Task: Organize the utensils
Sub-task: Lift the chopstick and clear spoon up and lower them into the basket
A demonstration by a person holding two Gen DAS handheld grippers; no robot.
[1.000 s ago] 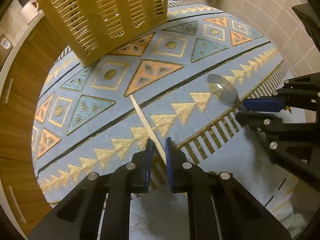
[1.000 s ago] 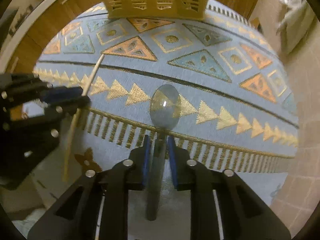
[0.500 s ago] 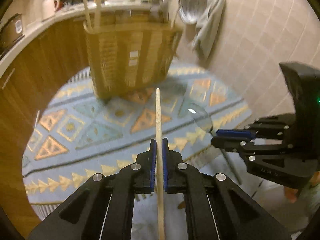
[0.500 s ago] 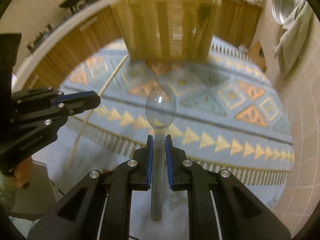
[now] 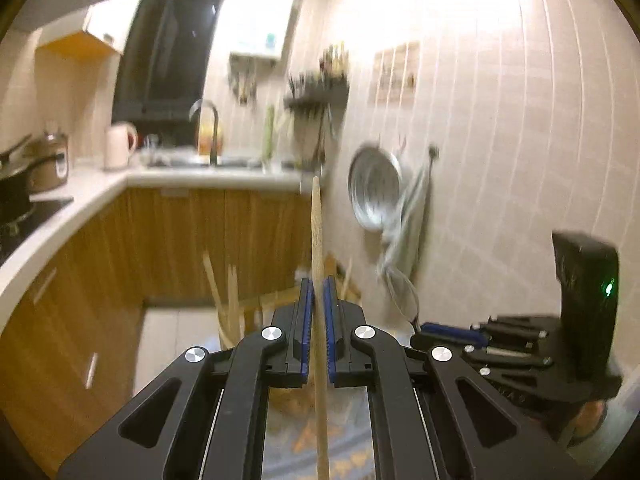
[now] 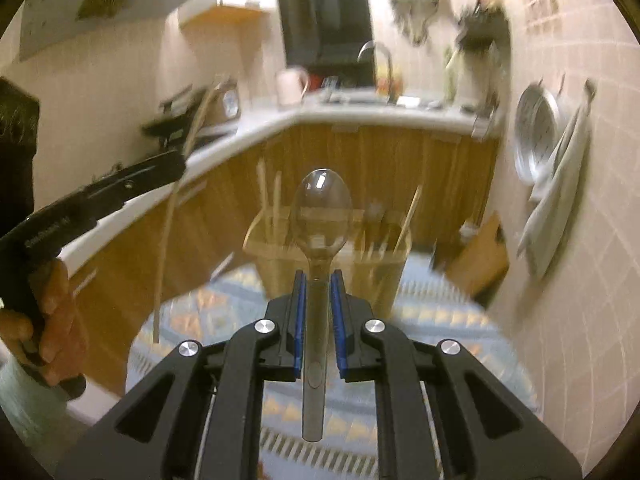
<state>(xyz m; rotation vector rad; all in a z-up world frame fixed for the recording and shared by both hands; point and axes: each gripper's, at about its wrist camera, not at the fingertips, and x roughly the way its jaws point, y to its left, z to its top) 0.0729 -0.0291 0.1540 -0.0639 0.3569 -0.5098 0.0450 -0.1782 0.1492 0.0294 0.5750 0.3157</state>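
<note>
Chopstick [image 5: 317, 240] upright, clamped in the left gripper [image 5: 316, 300]; right gripper [image 6: 320, 292] pinches a clear plastic spoon [image 6: 320, 216] by its handle, before the yellow utensil basket [image 6: 372, 264]

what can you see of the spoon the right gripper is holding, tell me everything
The spoon looks like clear, smoke-tinted plastic, with an oval bowl and a long straight handle. The right gripper is shut on the handle just below the bowl, its blue pads pressing both sides. The spoon stands nearly upright along the fingers, bowl up and handle end hanging free below the fingers. It is held in the air, touching nothing else, in front of the yellow basket. A highlight glints on the bowl.
</note>
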